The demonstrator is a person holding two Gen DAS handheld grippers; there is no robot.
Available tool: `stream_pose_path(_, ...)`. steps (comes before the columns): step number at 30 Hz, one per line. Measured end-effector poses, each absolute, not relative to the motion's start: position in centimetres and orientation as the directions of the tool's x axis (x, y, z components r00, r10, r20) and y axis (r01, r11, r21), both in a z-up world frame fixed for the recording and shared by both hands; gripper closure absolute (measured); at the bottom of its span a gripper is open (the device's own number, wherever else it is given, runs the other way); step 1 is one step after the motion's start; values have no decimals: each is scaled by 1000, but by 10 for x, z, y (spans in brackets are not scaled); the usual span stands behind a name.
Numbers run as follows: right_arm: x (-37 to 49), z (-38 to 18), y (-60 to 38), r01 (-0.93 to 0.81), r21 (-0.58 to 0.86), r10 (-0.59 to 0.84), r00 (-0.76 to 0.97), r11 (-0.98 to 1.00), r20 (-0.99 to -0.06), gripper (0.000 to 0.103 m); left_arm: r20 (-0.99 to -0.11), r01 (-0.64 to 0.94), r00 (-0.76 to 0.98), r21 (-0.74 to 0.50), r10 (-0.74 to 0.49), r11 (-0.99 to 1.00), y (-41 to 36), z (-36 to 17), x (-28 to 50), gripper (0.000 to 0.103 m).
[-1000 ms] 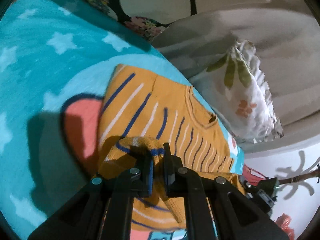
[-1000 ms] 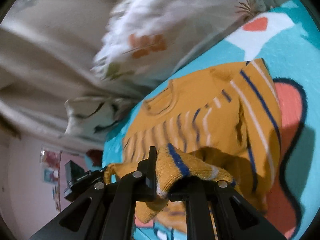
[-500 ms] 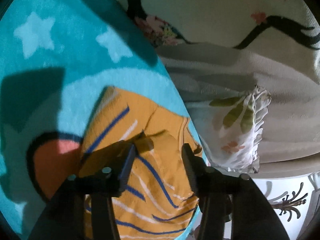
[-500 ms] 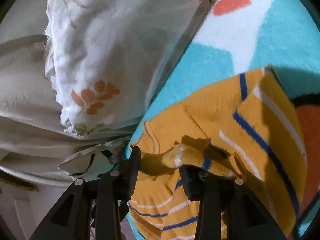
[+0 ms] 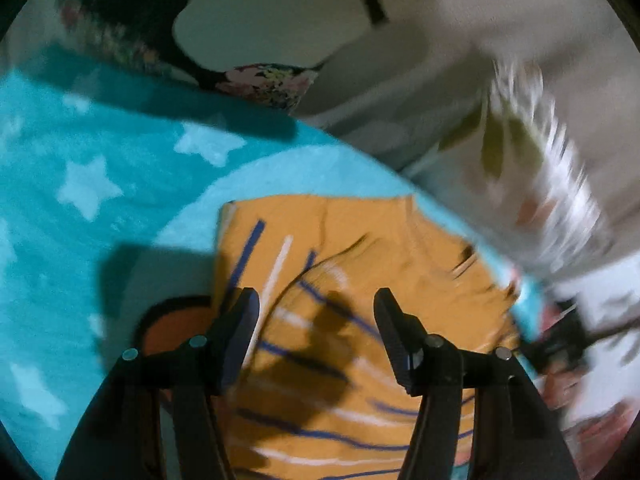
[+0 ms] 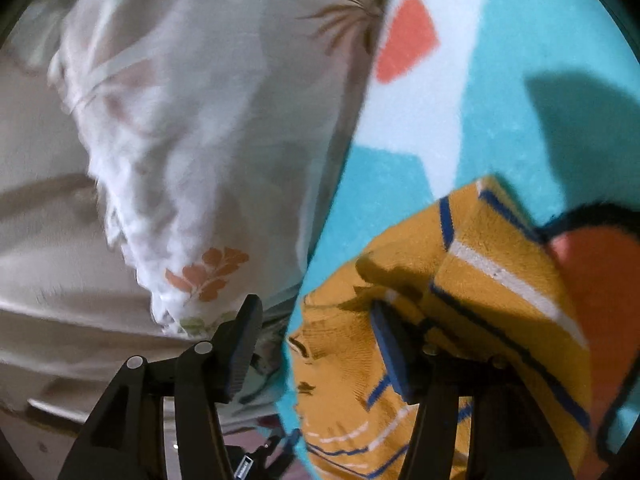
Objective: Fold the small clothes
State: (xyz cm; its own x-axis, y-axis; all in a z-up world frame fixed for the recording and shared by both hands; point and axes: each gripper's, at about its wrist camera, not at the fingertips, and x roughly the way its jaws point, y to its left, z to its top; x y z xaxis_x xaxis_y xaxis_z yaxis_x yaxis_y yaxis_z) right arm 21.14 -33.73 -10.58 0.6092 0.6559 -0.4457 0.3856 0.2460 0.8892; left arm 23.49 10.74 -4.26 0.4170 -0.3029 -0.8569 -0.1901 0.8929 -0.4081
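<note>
Fold just laid: both hand-held grippers, left [image 5: 316,312] and right [image 6: 316,320], have just been opening, jaws apart, nothing gripped. Orange striped shirt [image 5: 360,264] lies folded on the teal blanket [image 5: 100,168]. Next move probably calls for a fresh grip on an edge.

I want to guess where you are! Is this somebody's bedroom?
Probably a bedroom, on a bed. A frilly pillow with a leaf print lies beside a fluffy blue blanket with white stars, and rumpled pale bedding sits behind. An orange striped top lies on the blanket.

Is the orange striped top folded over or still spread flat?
Folded over: a layer of the orange striped top lies doubled across its body, with stacked edges in the right wrist view.
</note>
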Motion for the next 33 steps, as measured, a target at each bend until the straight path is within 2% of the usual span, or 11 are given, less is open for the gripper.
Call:
stream_pose_path(2,208,-90,-335,361,873,626,609,327,-487,33,-876,-142,409,-337,-255,931,99,-42,226,44)
stream_pose_path(9,174,-47,-307,223,649,484,504,727,-715,35,-885,-46,412,-259,-218,965,93,-39,188,44)
stream_pose_path(10,164,-44,-300,188,602,458,487,776,-744,41,-886,-32,406,-258,-223,966,91,-41,182,44)
stream_pose_path(11,153,-46,-298,154,578,456,468,802,-757,61,-888,-20,400,-255,-226,967,89,-43,178,44)
stream_pose_path(12,145,-49,-292,122,567,467,442,815,-766,72,-891,-13,394,-250,-225,968,88,-45,174,44)
stream_pose_path(16,122,-65,-262,50,518,472,347,854,-810,75,-936,-42,321,-168,-146,985,84,-69,166,44)
stream_pose_path(17,119,-71,-257,41,447,410,335,893,-849,80,-946,-54,299,-147,-125,988,85,-75,165,42)
stream_pose_path(18,118,-77,-260,38,393,360,328,919,-873,102,-951,-64,284,-142,-119,988,87,-79,163,42)
stream_pose_path(25,116,-65,-255,46,180,155,336,983,-929,103,-953,-100,267,-175,-143,980,104,-80,154,41)
stream_pose_path(27,118,-46,-238,20,125,108,378,992,-920,96,-954,-98,265,-170,-139,981,106,-81,151,40)
stream_pose_path(33,135,-12,-169,-143,254,291,451,957,-844,93,-938,-118,308,-205,-160,972,115,-81,132,36)
